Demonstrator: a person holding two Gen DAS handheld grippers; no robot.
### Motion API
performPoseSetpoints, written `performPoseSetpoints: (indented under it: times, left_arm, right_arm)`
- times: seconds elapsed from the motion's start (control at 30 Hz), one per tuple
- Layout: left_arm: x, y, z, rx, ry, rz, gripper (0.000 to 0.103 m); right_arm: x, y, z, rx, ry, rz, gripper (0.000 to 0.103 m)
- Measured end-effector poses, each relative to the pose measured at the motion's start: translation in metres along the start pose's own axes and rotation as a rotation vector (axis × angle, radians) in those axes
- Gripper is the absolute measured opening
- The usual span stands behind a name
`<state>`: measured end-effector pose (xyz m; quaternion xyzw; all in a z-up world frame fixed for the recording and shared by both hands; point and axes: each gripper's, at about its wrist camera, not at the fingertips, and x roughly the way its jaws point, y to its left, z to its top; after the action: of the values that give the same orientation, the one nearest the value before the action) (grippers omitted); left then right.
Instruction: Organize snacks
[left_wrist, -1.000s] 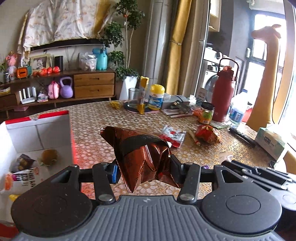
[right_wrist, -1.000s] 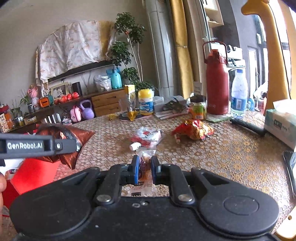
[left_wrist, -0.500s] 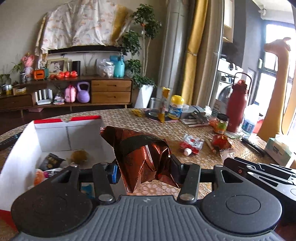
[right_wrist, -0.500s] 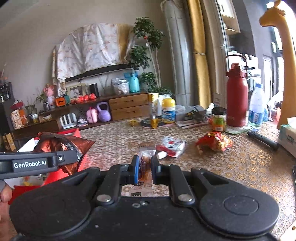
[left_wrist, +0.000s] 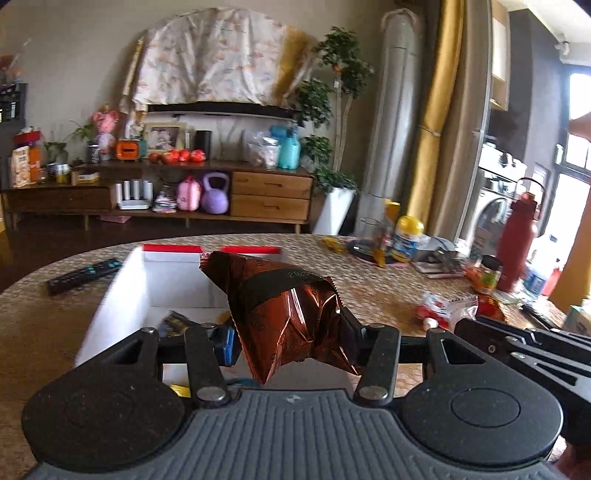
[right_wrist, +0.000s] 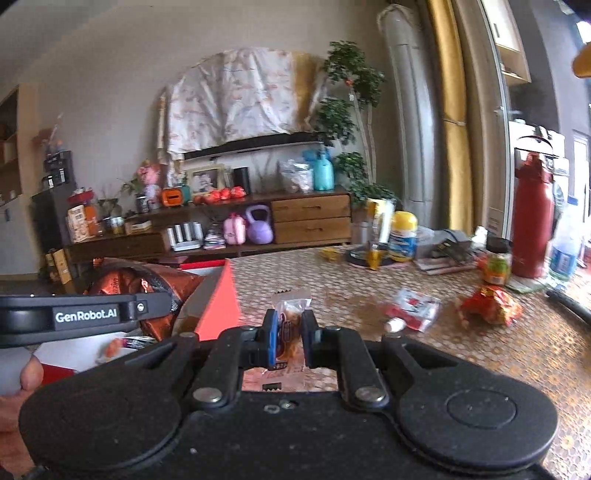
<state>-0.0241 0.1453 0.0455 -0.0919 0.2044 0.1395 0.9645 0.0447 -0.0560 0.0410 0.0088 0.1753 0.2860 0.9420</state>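
My left gripper (left_wrist: 286, 332) is shut on a copper-brown foil snack bag (left_wrist: 284, 314) and holds it over the near part of a white box with a red rim (left_wrist: 122, 291); several snack packets lie inside the box. My right gripper (right_wrist: 289, 338) is shut on a small clear snack packet (right_wrist: 290, 301) and holds it above the table, right of the box (right_wrist: 221, 306). The foil bag (right_wrist: 122, 280) and left gripper show at the left of the right wrist view. A red-white packet (right_wrist: 413, 308) and a red-yellow packet (right_wrist: 491, 304) lie on the table.
A black remote (left_wrist: 83, 275) lies left of the box. At the table's far right stand a red flask (right_wrist: 532, 229), a water bottle (right_wrist: 563, 254), a jar (right_wrist: 496, 264), a yellow-capped tub (right_wrist: 404, 236) and papers. A sideboard (left_wrist: 159, 192) stands beyond the table.
Both grippers have swung left with their loads. The left one has carried the foil bag from beside the box to over it. The right one now holds its packet close to the box's right wall.
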Motion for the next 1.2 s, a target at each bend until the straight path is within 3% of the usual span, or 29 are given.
performPoseSetpoints:
  times: [0.47,0.7,0.93,1.2]
  left_arm:
    - [0.002,0.059,-0.004,-0.066,0.036,0.127,0.051]
    - [0.014,0.075,-0.011,-0.073,0.099,0.123,0.051]
    - [0.029,0.081,-0.015,-0.039,0.168,0.083,0.051]
    - [0.046,0.086,-0.013,-0.032,0.234,0.043,0.051]
  right_arm:
    - [0.023,0.058,0.016,-0.082,-0.006,0.141,0.011]
    - [0.046,0.073,0.019,-0.105,0.041,0.177,0.011]
    - [0.091,0.084,0.032,-0.087,0.184,0.225,0.011]
    - [0.148,0.106,0.041,-0.144,0.390,0.200,0.011]
